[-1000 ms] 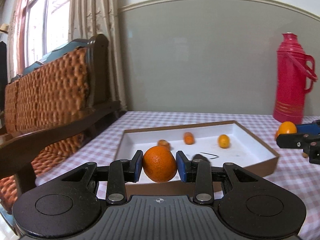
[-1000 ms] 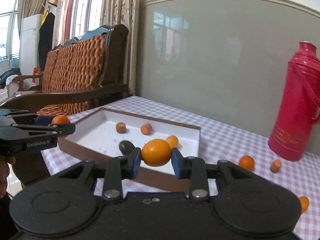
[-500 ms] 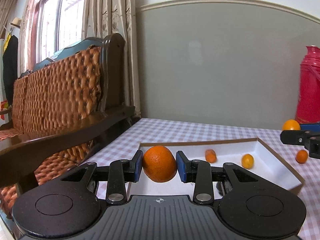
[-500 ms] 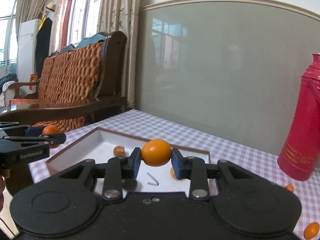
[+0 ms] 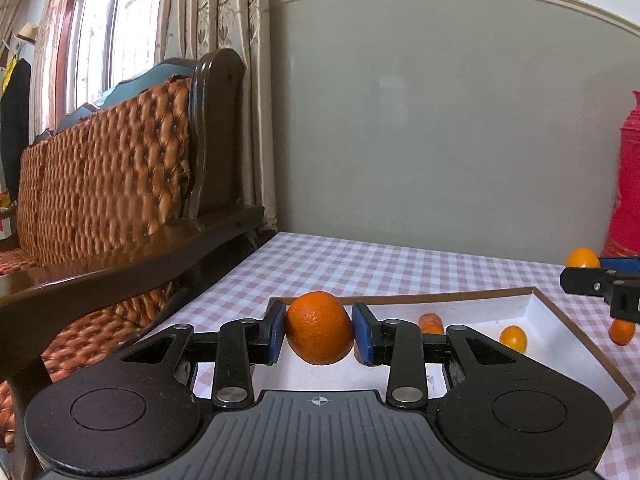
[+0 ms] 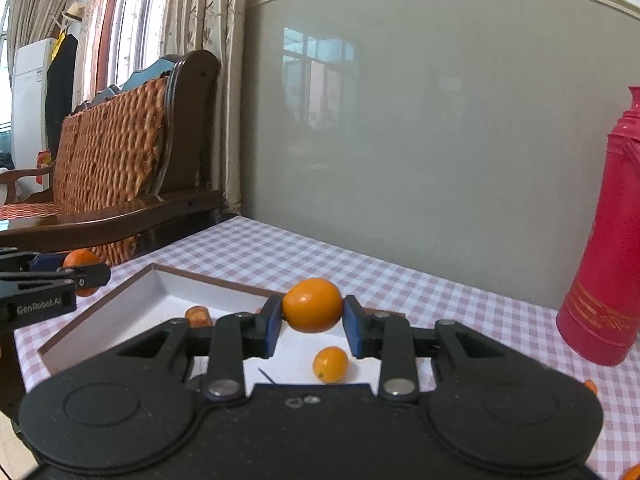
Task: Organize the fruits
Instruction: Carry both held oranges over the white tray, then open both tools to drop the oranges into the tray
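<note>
My left gripper [image 5: 319,330] is shut on a round orange [image 5: 319,327] and holds it over the near left part of the white box [image 5: 568,354]. My right gripper [image 6: 312,318] is shut on a smaller yellow-orange fruit [image 6: 313,305] above the box [image 6: 132,300]. Small kumquats lie in the box: one [image 5: 513,338] and another [image 5: 431,323] in the left wrist view, one [image 6: 330,364] and another [image 6: 199,315] in the right wrist view. The right gripper also shows at the right edge of the left wrist view [image 5: 600,284], the left gripper at the left edge of the right wrist view [image 6: 52,280].
A red thermos [image 6: 608,240] stands on the checked tablecloth [image 6: 460,300] to the right. A loose fruit [image 5: 622,330] lies on the cloth beside the box. A wooden sofa [image 5: 120,184] stands close to the table's left side. A wall is behind.
Both grippers have moved forward and lower over the box, each still holding its fruit. The box now lies right under the fingers.
</note>
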{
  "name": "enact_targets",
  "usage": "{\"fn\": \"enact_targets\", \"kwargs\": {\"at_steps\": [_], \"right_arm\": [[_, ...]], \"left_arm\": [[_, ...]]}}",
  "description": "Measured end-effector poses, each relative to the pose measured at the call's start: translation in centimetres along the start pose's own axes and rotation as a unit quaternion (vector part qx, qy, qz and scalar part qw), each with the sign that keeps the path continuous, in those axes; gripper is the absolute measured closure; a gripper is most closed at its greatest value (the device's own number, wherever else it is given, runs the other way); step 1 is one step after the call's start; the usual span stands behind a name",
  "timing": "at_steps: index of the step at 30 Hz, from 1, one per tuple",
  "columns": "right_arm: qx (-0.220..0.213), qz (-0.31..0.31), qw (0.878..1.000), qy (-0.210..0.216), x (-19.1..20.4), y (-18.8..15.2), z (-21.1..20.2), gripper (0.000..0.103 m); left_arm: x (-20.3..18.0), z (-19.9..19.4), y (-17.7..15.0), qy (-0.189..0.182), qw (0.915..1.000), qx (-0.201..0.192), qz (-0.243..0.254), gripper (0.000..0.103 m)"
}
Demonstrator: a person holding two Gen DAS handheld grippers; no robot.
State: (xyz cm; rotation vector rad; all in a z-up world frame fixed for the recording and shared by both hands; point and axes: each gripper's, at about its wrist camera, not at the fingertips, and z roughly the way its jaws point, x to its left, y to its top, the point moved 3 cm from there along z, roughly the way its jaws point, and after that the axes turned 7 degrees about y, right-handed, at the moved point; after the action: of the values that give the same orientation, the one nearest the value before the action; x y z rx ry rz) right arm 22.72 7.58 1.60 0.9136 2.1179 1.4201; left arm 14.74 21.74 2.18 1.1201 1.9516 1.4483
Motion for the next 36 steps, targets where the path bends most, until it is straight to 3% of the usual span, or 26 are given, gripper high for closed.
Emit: {"fn": "enact_targets", "kwargs": {"at_steps": [13,16,17,18,19,20,21,23,36], "right_arm": [[0.039,0.027,0.999,-0.011,-2.4,0.3,4.6,0.079],[0.050,0.037,0.998,-0.006,-3.1,0.4,5.5,0.079],[0.061,0.037,0.997,-0.002,-3.3,0.3,6.0,0.077],[0.068,0.033,0.997,-0.003,-3.4,0.1,6.5,0.062],[0.063,0.027,0.997,-0.025,-3.4,0.0,6.7,0.043],[0.043,0.022,0.997,-0.054,-3.5,-0.2,6.4,0.006],[0.021,0.015,0.998,-0.063,-3.4,-0.4,6.2,0.005],[0.034,0.015,0.998,-0.041,-3.3,-0.5,6.5,0.006],[0.021,0.025,0.999,-0.030,-2.4,-0.4,5.5,0.006]], "left_arm": [[-0.7,3.8,0.2,0.009,0.9992,0.037,0.009,0.067],[-0.6,4.2,0.1,-0.007,0.9994,0.033,-0.012,0.065],[-0.4,4.2,0.0,-0.002,0.9994,0.027,-0.021,0.040],[-0.3,4.0,-0.1,0.016,0.9993,0.015,-0.030,0.013],[-0.1,3.6,-0.1,0.036,0.9988,-0.002,-0.034,0.000],[-0.1,3.5,0.0,0.040,0.9987,-0.010,-0.028,0.000],[-0.2,3.5,0.1,0.036,0.9990,-0.013,-0.023,0.000],[-0.3,3.7,0.0,0.039,0.9989,-0.012,-0.023,0.000],[-0.8,2.6,-0.5,0.047,0.9988,-0.013,0.000,0.000]]}}
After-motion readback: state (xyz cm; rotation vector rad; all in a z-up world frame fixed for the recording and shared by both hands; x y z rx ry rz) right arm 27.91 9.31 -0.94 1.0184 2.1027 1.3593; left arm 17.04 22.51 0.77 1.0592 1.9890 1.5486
